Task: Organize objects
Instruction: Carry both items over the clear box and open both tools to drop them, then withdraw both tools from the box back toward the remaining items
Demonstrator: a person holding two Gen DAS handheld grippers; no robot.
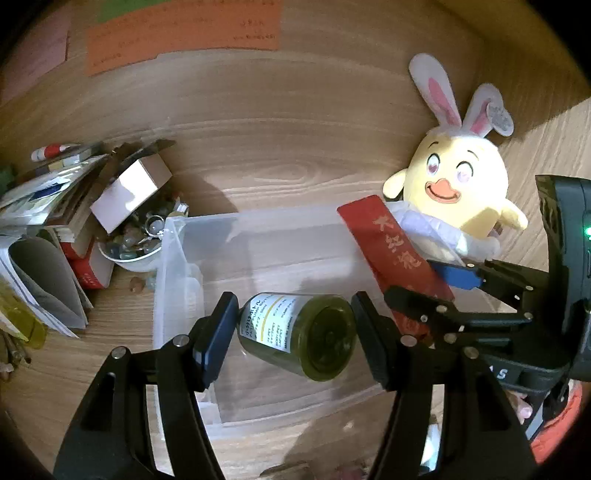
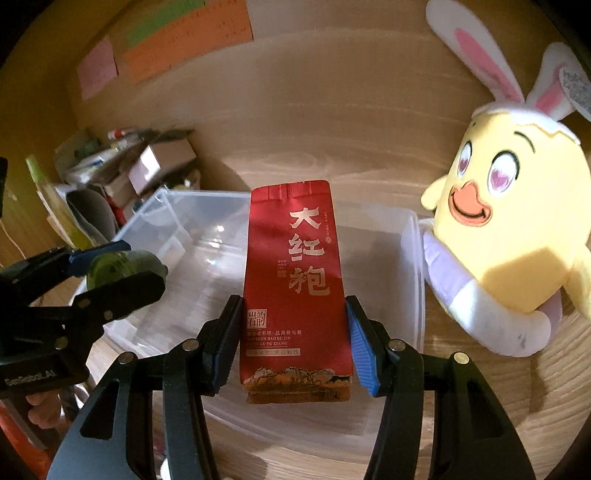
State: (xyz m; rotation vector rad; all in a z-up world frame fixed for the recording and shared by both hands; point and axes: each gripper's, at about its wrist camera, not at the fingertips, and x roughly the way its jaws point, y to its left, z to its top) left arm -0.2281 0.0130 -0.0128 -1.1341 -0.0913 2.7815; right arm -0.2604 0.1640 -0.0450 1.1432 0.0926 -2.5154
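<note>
Over a clear plastic bin [image 1: 258, 236] on the wooden table, both grippers are loaded. The left gripper [image 1: 293, 326] has its pads clamped on either side of a dark green jar [image 1: 299, 336], which lies tilted on its side in the grip, its round end toward the camera and a white label with yellow stripes facing up; it hangs above the bin's open interior. From the right wrist view that same jar [image 2: 125, 267] shows as a green shape pinched at the bin's left side. The right gripper [image 2: 293, 338] is closed on a red tea packet [image 2: 291, 288], a pad pressing each long edge low on the packet; the packet stands upright with large pale characters down its front and a mountain print at the bottom, held over the bin [image 2: 413, 258]. In the left view the packet [image 1: 391, 251] leans across the bin's right rim, with the right gripper [image 1: 436, 288] reaching in from the right. A yellow plush chick [image 1: 458, 184] with bunny ears sits just beside the bin on that side, close against its wall. To the left of the bin are a small cardboard box [image 1: 129, 188], a bowl [image 1: 129, 254] of small stones and trinkets, and a heap of books and papers [image 1: 44, 229]. Orange and pink notes [image 1: 177, 33] are stuck on the wooden wall behind.
</note>
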